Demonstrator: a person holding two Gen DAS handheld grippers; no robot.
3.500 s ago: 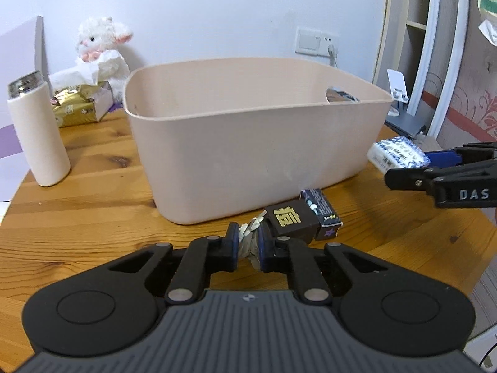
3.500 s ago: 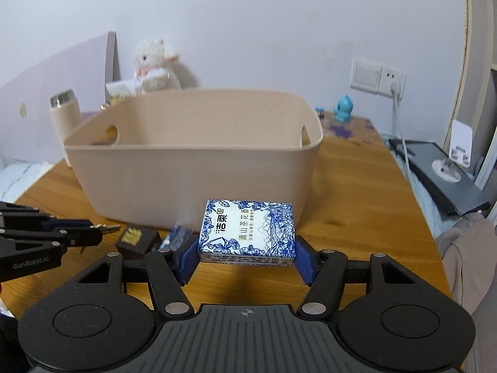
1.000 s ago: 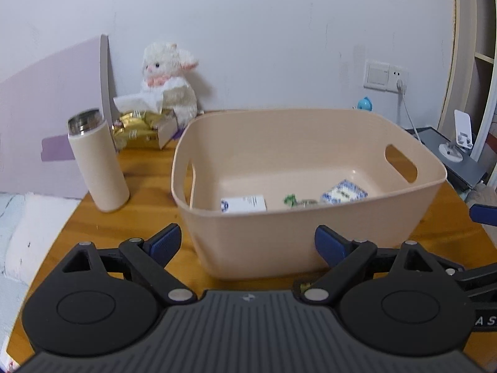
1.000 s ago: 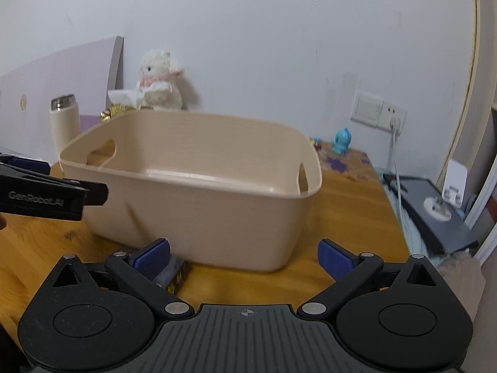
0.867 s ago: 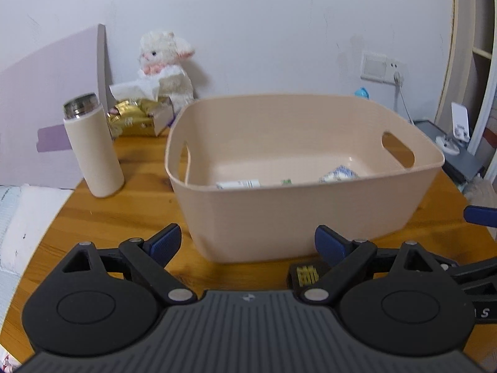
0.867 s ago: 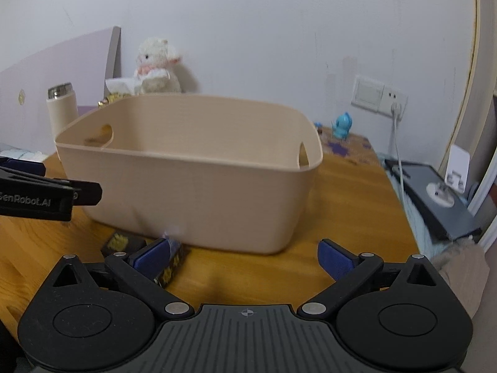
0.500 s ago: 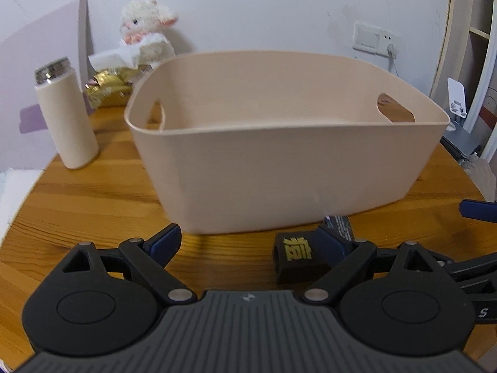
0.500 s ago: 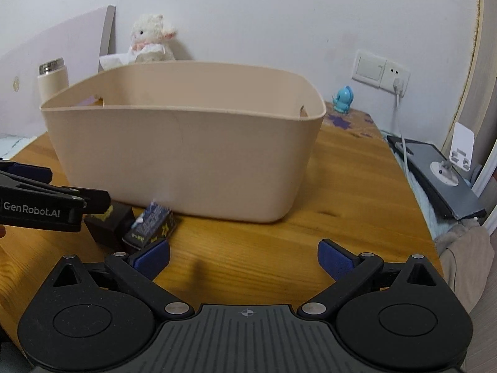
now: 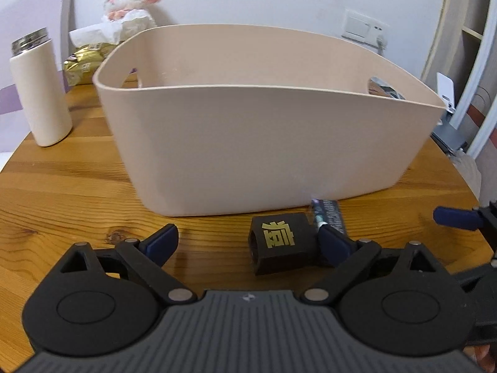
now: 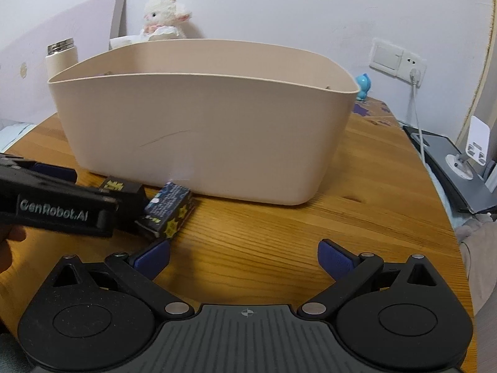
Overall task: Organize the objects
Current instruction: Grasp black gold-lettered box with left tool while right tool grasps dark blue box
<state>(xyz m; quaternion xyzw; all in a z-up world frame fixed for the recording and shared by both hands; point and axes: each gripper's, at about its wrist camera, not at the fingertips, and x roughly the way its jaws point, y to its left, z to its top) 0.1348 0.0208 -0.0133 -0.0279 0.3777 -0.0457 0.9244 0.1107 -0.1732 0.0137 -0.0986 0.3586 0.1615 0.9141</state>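
A beige plastic bin (image 9: 264, 130) (image 10: 202, 118) stands on the round wooden table (image 9: 62, 186); its inside is hidden from this low angle. In front of it lie a black box with a gold character (image 9: 281, 242) (image 10: 122, 186) and, beside it, a dark blue patterned box (image 9: 329, 213) (image 10: 169, 209). My left gripper (image 9: 248, 239) is open and low over the table, with the black box just inside its right finger. My right gripper (image 10: 243, 255) is open over bare wood, to the right of the blue box, nothing between its fingers.
A cream thermos (image 9: 38, 88) stands left of the bin. A plush lamb (image 9: 130, 3), tissues and gold packets (image 9: 84, 62) sit at the back. A wall socket with a cable (image 10: 413, 68), a small blue figure (image 10: 363, 85) and a grey device (image 10: 453, 168) lie to the right.
Both grippers, which held items 3.5 s ago, are open. Within the last second both dropped from above the bin's rim down to the table, closing in on the two boxes.
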